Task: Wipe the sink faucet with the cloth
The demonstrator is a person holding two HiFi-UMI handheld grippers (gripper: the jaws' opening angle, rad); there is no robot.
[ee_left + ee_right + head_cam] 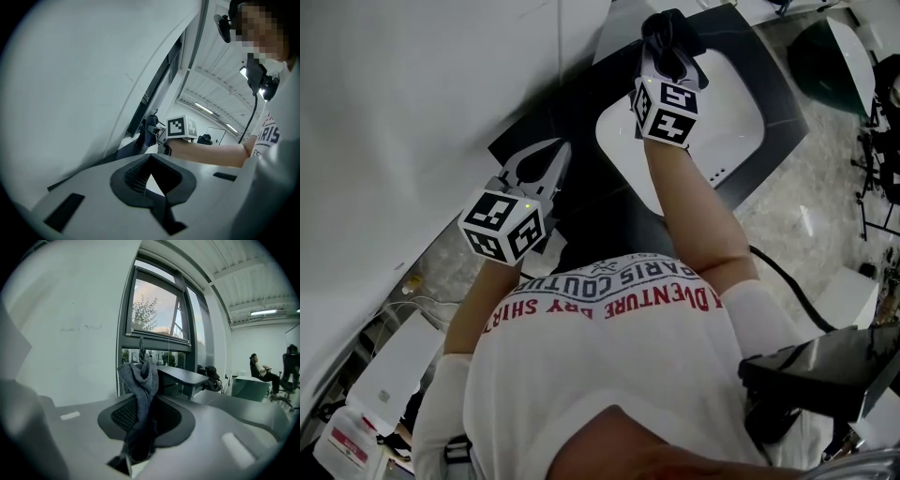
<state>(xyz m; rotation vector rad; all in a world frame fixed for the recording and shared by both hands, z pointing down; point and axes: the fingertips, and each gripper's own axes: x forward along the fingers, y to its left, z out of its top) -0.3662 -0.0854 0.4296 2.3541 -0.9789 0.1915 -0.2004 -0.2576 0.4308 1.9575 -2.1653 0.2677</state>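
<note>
In the head view my right gripper [662, 67] reaches over the far rim of the white sink basin [729, 141] and is shut on a dark grey cloth [671, 37]. The bunched cloth [140, 380] sticks up from between the jaws of the right gripper [143, 427] in the right gripper view. No faucet shows clearly; the cloth covers that spot. My left gripper [551, 161] hovers over the dark countertop [581, 103] left of the basin, shut and empty. From the left gripper [152, 183], the right one's marker cube [182, 127] and the cloth [150, 125] show ahead.
A white wall [412, 94] runs close along the left. A window [154, 315] stands behind the sink. A black cable [787, 281] lies on the floor at right, with a dark device [825, 375] near my hip. A seated person [261, 367] is far off.
</note>
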